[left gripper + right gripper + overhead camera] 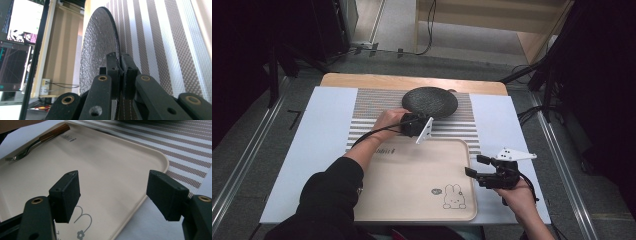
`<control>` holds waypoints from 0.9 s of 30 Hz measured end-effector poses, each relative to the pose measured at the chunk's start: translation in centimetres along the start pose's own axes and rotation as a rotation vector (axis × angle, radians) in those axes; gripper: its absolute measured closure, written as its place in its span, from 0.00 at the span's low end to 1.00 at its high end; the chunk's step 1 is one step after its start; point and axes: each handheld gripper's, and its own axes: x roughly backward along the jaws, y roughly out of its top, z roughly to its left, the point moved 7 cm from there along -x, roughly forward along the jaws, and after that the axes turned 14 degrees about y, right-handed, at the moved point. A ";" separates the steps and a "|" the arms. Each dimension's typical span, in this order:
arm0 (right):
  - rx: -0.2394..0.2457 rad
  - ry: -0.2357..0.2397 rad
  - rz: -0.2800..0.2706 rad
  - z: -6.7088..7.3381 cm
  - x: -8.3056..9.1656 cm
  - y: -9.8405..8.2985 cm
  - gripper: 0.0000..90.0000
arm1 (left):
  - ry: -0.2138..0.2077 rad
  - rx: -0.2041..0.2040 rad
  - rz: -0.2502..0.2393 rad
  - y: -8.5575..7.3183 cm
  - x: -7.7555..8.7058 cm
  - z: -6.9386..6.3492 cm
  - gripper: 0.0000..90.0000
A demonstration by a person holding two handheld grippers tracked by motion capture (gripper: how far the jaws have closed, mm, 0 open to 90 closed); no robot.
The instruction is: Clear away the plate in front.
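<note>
1. L gripper, held in person's left hand, sits at near edge of black round plate; in left gripper view its jaws are closed tight on plate rim, one pad each side.
2. Plate lies on striped placemat at far-centre of table, just beyond the tray.
3. R gripper, in right hand, hangs over tray's right edge, well apart from plate. Right gripper view: jaws wide apart, nothing betw. them, tray surface below.
4. Beige tray sits near side of table, centre; rabbit drawing in its near-right corner.
5. Fork w/ brown handle lies in tray by its edge, seen in right gripper view at upper left.
6. White sheet covers tabletop under mat + tray.
</note>
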 end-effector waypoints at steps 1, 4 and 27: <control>0.001 0.000 0.000 0.0 0.0 0.0 0.28 | -0.001 0.003 -0.002 0.1 0.1 0.1 0.97; -0.001 -0.002 0.000 -0.1 0.0 0.0 0.28 | -0.009 0.015 0.001 0.6 0.6 0.3 0.97; -0.022 -0.050 0.003 -1.1 0.5 -0.2 0.28 | -0.004 -0.099 -0.140 4.1 10.8 -0.1 0.97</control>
